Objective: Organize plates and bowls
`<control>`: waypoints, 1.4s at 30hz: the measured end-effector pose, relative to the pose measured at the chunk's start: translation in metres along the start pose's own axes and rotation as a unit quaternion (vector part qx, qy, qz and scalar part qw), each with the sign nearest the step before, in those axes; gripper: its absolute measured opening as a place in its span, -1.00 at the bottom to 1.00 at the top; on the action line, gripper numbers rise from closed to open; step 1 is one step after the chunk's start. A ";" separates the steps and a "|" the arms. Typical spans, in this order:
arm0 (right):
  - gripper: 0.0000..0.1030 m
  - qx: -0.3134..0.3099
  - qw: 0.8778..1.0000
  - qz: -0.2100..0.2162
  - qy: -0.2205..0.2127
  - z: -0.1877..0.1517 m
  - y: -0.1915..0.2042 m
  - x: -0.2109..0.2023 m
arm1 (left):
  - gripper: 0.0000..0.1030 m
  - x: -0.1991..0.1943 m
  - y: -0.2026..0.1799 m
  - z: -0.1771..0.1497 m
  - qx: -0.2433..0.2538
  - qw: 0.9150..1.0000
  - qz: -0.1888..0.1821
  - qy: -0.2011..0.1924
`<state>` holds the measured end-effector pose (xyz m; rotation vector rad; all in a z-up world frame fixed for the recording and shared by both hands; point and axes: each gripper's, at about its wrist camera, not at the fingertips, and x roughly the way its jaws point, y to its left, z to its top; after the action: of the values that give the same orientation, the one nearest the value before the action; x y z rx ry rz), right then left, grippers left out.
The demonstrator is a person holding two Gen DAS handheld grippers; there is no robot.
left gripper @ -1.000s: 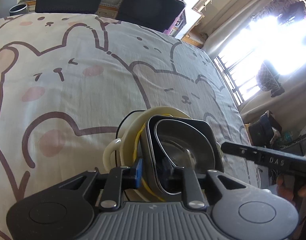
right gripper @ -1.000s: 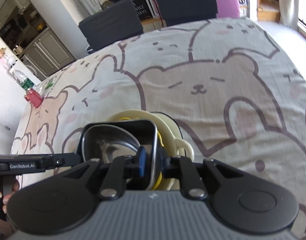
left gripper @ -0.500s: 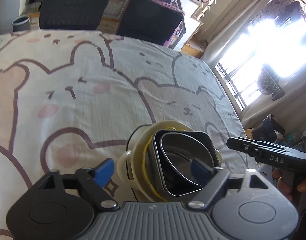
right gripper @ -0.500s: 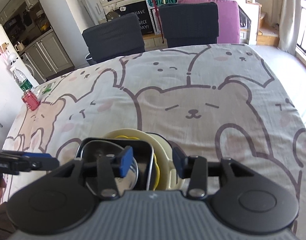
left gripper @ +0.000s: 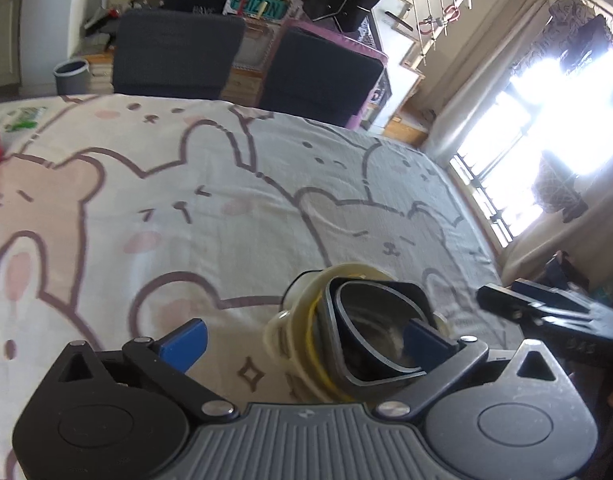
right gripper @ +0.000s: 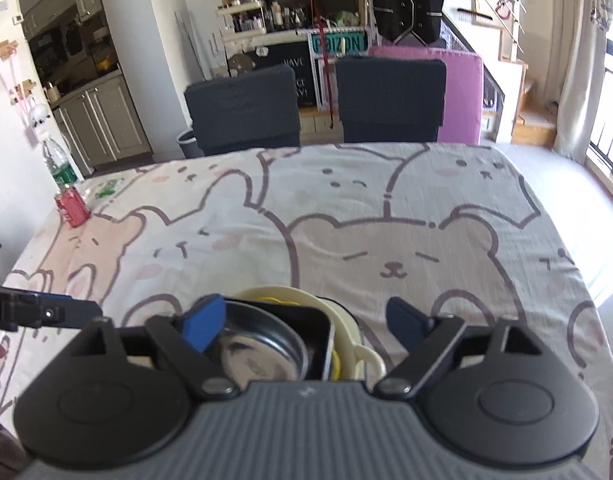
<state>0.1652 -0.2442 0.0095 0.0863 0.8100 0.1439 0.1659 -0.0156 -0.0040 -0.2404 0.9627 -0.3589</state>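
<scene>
Both claws now apart; stack (left gripper: 358, 336) half-hidden.

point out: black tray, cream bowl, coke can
black tray (left gripper: 402, 292), left wrist view, far rim.
cream bowl (right gripper: 266, 294), right wrist view, far rim.
coke can (right gripper: 72, 210), right wrist view, side of the can.

One stack of nested dishes (right gripper: 306, 336) sits on the worktop (right gripper: 386, 208): a cream bowl (left gripper: 290, 320), a yellow piece (left gripper: 312, 344) and a black tray (left gripper: 370, 320). One red can (right gripper: 72, 210), one bottle (right gripper: 60, 164), two dark chairs (right gripper: 244, 112).
</scene>
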 end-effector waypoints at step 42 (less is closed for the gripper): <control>0.99 0.013 0.988 -0.045 -0.146 -0.147 0.020 -0.156 | 1.00 -0.119 -0.085 -0.181 0.116 0.972 0.081 -0.187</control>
<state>-0.0495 -0.2468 0.0231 0.0929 0.5215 0.0346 -0.0631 -0.0533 0.0158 -0.0116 0.5576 -0.2601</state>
